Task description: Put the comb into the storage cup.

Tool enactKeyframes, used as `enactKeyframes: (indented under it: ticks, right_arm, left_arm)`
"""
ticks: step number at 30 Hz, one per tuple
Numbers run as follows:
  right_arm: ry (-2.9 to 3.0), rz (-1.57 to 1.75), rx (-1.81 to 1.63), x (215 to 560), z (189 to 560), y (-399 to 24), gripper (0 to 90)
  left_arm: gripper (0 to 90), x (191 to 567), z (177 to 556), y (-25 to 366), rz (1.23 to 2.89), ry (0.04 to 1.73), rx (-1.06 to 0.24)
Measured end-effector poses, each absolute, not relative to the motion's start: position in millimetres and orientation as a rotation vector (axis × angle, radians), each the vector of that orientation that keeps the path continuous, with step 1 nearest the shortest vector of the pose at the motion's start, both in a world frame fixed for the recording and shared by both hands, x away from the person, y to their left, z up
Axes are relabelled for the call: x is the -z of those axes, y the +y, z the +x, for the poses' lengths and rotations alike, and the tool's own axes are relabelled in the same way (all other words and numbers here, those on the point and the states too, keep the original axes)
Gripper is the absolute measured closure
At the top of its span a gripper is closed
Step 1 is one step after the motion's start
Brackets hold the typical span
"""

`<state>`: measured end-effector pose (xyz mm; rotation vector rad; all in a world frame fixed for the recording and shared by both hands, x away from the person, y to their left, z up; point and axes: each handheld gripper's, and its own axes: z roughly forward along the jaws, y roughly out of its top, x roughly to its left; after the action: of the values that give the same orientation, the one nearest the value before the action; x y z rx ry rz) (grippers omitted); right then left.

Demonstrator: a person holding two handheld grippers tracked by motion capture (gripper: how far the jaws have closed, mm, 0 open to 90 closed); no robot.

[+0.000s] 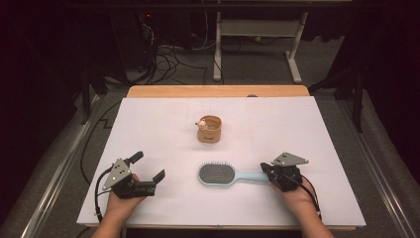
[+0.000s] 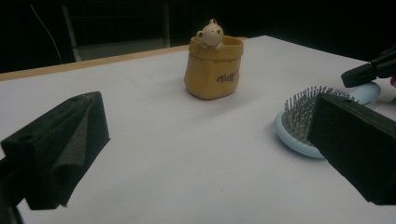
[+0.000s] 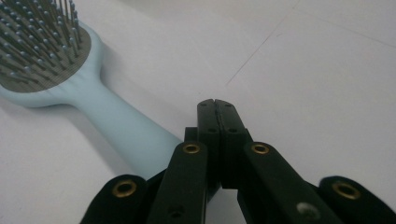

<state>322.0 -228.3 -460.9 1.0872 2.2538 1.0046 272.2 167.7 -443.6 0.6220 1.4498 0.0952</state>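
Pressed-together right gripper (image 1: 267, 170) fingers touch the hairbrush (image 1: 225, 175) handle, lying crosswise, head toward spread left gripper (image 1: 148, 166).

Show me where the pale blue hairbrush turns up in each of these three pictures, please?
High view: the hairbrush lies near the table's front edge, centre, handle pointing at the right gripper.
Left gripper view: at the right edge, bristle head partly behind the near black jaw.
Right gripper view: upper left, handle running down beside the shut jaws.
Shared landmark: the brush's bristle head; the high and left gripper views also share the yellow pot with its little figure.
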Motion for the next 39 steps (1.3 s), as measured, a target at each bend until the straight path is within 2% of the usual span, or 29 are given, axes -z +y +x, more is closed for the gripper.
enactKeyframes:
  ticks: [39]
  right_arm:
    - [2.316, 1.041, -1.023, 464, 274, -230, 90.0]
  left_arm:
    - [0.1, 442, 271, 168, 0.62, 1.44, -0.094]
